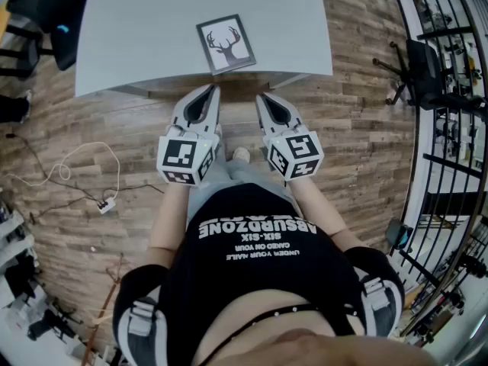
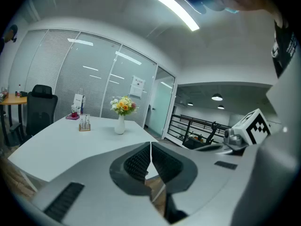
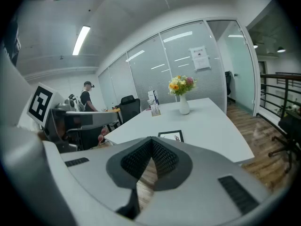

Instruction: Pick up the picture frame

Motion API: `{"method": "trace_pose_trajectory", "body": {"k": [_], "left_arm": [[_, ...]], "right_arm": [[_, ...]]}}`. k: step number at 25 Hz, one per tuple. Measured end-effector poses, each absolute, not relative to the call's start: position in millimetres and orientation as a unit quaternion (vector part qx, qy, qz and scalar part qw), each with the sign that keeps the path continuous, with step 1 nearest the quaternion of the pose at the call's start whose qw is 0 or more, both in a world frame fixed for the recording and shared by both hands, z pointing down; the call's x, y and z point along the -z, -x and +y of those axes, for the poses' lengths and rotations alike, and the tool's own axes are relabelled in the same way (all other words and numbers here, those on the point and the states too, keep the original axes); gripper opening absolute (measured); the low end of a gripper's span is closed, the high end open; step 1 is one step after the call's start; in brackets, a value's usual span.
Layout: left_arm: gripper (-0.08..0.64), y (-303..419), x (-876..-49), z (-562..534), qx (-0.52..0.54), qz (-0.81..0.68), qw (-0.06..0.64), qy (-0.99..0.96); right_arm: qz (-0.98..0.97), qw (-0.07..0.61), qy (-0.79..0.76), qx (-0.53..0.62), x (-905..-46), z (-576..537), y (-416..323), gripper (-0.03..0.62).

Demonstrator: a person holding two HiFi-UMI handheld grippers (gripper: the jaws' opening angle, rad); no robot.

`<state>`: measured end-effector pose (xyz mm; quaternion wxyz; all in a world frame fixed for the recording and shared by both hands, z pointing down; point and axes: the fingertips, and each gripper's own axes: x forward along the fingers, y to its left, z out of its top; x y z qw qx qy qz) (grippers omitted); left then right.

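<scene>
Black picture frame [image 1: 226, 43] with deer-antler print, flat near the table's [image 1: 137, 44] front edge.

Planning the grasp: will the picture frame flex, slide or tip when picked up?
The picture frame looks rigid and thin, so probably no flex. It lies flat on the table, so it likely slides when nudged; tipping seems unlikely.

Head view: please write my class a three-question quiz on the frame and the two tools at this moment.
1. True or false: the frame lies flat on the table.
2. The left tool and right tool are: A open; B shut and empty; C shut on the frame.
3. Fill in: the frame's picture shows a ____ head.
Key: 1 true; 2 B; 3 deer.
</scene>
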<state>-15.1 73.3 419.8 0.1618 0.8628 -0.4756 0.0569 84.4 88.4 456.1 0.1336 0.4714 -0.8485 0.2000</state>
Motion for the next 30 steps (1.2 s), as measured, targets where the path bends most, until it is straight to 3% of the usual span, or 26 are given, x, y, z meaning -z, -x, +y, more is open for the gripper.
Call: {"method": "trace_pose_trajectory", "body": {"k": [17, 24, 26, 28, 30], "left_arm": [[0.025, 33, -464, 72, -0.149, -0.443, 0.207, -0.859], [0.028, 36, -487, 37, -0.165, -0.440, 0.248, -0.847], [0.050, 33, -497, 30, -0.174, -0.441, 0.262, -0.841], [0.118, 28, -507, 22, -0.183, -0.435, 0.277, -0.837], [0.124, 24, -515, 12, -0.194, -0.431, 0.290, -0.833]], "right_arm": [[-0.839, 0.124, -0.492, -0.197, -449, 77, -80, 0.015], [-0.820, 0.170, -0.504, -0.213, -475, 59, -83, 0.022], [-0.815, 0.181, -0.501, -0.227, -487, 53, -87, 0.056], [-0.814, 0.185, -0.496, -0.239, -495, 41, -93, 0.095], [-0.814, 0.188, -0.492, -0.243, -500, 26, -96, 0.097]]}}
